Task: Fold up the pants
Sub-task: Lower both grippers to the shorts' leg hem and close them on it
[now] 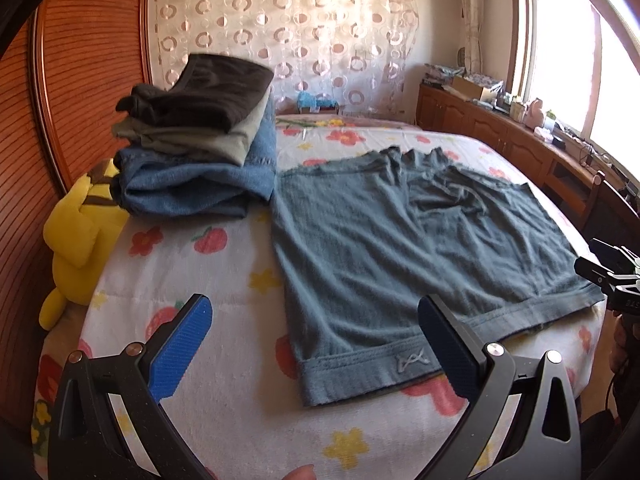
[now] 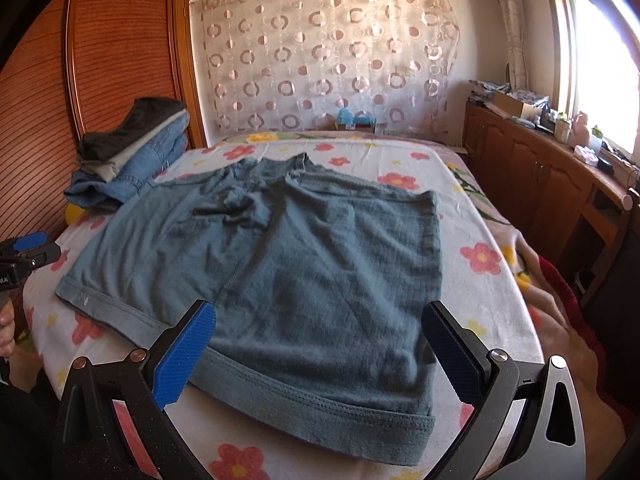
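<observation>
Nearest to us, the left gripper (image 1: 316,344) hangs with its blue-padded fingers (image 1: 182,346) spread wide and nothing between them, just above the near left corner of the pants (image 1: 400,248). In the left wrist view its right finger overlaps the waistband, though we cannot tell whether it touches the cloth. A small stitched logo (image 1: 410,361) shows on that band; we cannot read its shape clearly.

The right gripper (image 2: 320,352) is likewise wide apart and grips nothing, poised over the near right part of the waistband (image 2: 320,412). Its lower body is cut off by the frame, as is that of the left one. A bit of skin at the bottom edge of the left wrist view is too cropped for us to identify.

The grey-blue pants lie flat on the flowered bedspread (image 2: 480,260) with the waistband towards us. Their far end is rumpled into folds, so we cannot make out the leg openings.

Farther back on the left sits a stack of folded clothes (image 1: 200,140), dark on top, grey-green in the middle, blue denim below. A yellow plush toy (image 1: 80,236) is partly hidden beside the stack, against the wooden panel (image 1: 80,80). Beyond hang a curtain with ring patterns (image 2: 328,52) and a glaring window (image 2: 600,60) above cluttered cabinets (image 2: 540,176), whose small items are too blurred to name.
</observation>
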